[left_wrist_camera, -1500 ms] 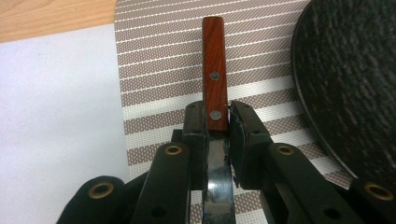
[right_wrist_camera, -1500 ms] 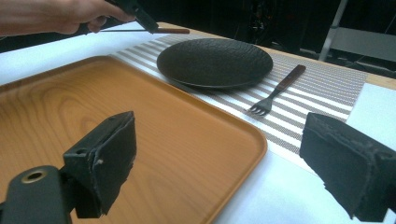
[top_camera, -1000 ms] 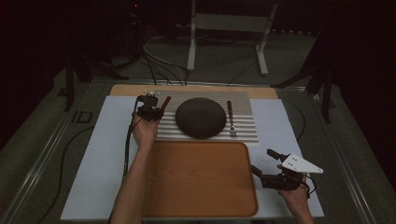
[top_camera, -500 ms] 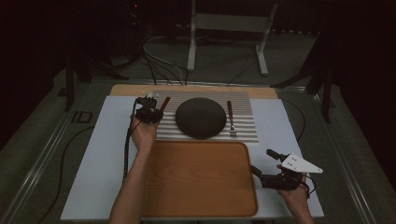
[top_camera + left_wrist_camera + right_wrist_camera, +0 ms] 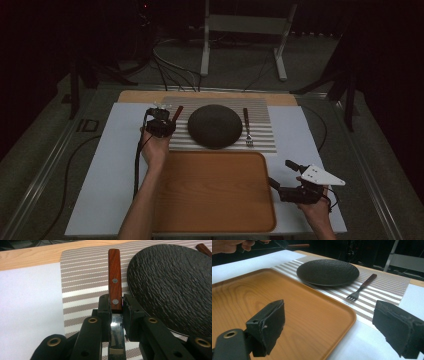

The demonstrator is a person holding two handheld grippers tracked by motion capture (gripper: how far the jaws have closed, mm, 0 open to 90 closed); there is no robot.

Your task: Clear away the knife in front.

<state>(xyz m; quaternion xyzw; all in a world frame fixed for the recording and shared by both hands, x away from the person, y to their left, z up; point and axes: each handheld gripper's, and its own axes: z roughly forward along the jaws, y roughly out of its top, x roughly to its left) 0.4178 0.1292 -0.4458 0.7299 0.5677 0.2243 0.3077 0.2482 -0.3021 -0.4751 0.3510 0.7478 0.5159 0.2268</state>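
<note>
My left tongs (image 5: 161, 125) are pinching a knife (image 5: 114, 287) where its reddish wooden handle meets the blade: in the left gripper view the two black jaws press on either side of it, the riveted handle pointing away from me and the shiny blade running back between the jaws. The knife sits over the left part of the striped placemat (image 5: 82, 287), just beside the rim of the dark textured plate (image 5: 172, 282). From above, the handle (image 5: 177, 113) slants up out of the tongs toward the far side of the tabletop (image 5: 107, 165), close to the plate's (image 5: 215, 126) left edge.

My right tongs (image 5: 285, 180) are spread wide, with nothing between the pads, hovering at the near right corner of the wooden tray (image 5: 215, 192). In the right gripper view the two jaws stand well apart, looking across the tray (image 5: 287, 310) toward the plate (image 5: 327, 272). A fork (image 5: 361, 287) with a matching dark red handle lies on the placemat to the plate's right, tines toward me. The tray lies bare in front of me, just nearer than the placemat.
</note>
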